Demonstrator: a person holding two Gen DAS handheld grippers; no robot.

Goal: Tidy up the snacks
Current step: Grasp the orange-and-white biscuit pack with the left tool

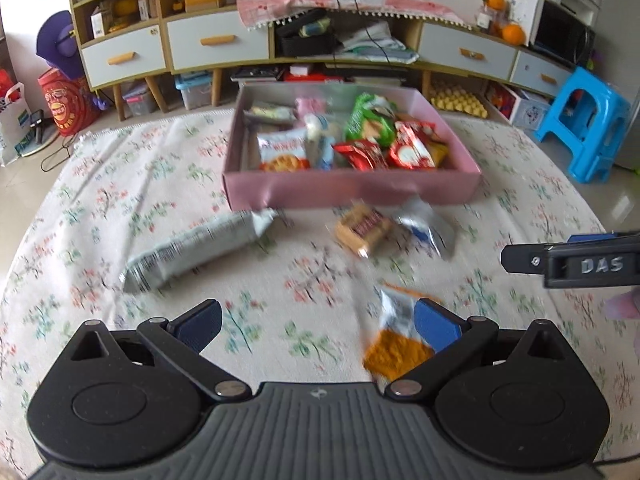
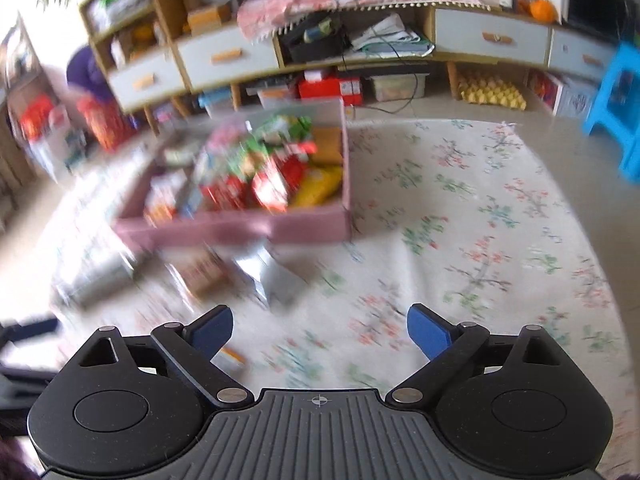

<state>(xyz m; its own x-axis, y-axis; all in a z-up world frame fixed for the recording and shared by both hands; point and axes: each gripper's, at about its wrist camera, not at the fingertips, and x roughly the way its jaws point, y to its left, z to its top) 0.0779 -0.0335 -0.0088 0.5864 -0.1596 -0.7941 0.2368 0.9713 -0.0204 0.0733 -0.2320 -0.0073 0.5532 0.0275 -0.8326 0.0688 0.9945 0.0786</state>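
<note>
A pink box point(image 1: 352, 192) on the floral cloth holds several snack packets; it also shows blurred in the right wrist view point(image 2: 240, 230). In front of it lie a long grey packet point(image 1: 196, 250), a tan biscuit pack point(image 1: 362, 230), and a silver-blue packet point(image 1: 430, 226). An orange and white packet point(image 1: 396, 340) lies by the right finger of my left gripper point(image 1: 318, 326), which is open and empty. My right gripper point(image 2: 320, 334) is open and empty over bare cloth; its side shows at the right edge of the left wrist view point(image 1: 572, 262).
A long cabinet point(image 1: 216, 44) with drawers stands behind the table. A blue stool point(image 1: 580, 120) is at the right. Red bags point(image 1: 64, 104) sit on the floor at the left.
</note>
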